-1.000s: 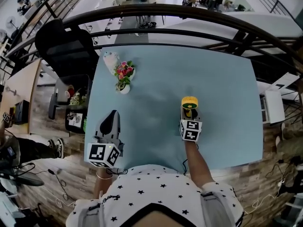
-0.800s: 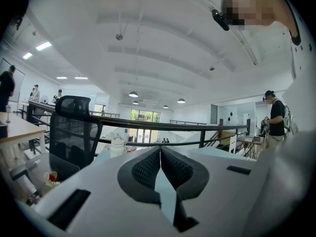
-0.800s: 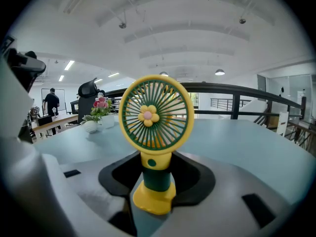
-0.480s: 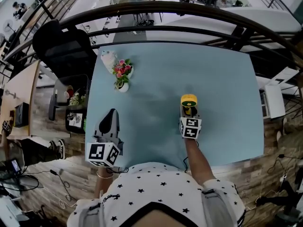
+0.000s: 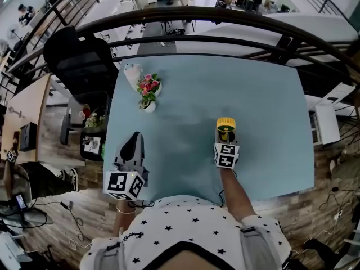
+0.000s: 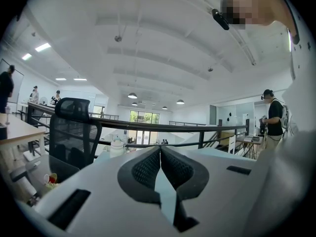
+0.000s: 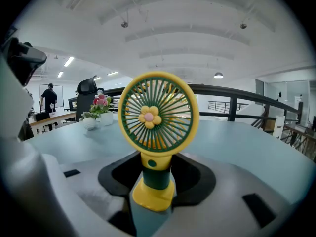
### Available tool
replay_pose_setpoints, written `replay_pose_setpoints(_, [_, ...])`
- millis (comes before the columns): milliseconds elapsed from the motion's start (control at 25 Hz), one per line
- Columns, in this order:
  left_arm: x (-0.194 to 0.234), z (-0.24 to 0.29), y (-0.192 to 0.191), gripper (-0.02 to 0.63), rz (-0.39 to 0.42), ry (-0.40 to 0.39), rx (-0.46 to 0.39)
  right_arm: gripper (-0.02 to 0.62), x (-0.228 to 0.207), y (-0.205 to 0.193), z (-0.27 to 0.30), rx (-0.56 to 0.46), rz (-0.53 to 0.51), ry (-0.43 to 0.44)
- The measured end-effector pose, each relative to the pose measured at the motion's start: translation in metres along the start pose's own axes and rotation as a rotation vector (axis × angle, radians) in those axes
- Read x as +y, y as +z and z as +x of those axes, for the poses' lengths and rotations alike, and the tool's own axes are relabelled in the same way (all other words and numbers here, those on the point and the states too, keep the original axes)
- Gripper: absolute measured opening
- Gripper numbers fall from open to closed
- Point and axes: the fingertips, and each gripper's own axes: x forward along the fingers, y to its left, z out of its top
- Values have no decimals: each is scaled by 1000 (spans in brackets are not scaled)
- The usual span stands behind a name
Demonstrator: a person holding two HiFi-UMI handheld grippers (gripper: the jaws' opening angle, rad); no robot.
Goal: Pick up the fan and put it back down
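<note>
Pale blue table (image 5: 264, 106) below dark railing (image 5: 185, 11).
Right gripper (image 5: 226, 136), lower centre, clamped on yellow fan (image 5: 226, 122) stem; left gripper (image 5: 134, 137), lower left, closed and empty.

You had the small handheld fan (image 7: 158, 117) standing upright, low and just right of centre in the head view (image 5: 226, 126). In the right gripper view it filled the middle of the frame. Its round yellow head faced you there, with a dark green spoked grille and a yellow flower with a pink centre. Below came a yellow neck, a dark green stem and a flared yellow base. The stem sat clamped between the pads of your right gripper (image 5: 225, 136). Whether the base touched the tabletop could not be told.
</note>
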Motion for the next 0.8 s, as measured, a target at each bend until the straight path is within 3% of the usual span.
replay_pose_setpoints(480, [-14,-7,3,29,-9,-31,-19,284,10,-11,-15,44,23,61])
replay_pose_setpoints(800, [-37,0,3,29,-23,-108,-22,280,11,-19,-49,52,23,72])
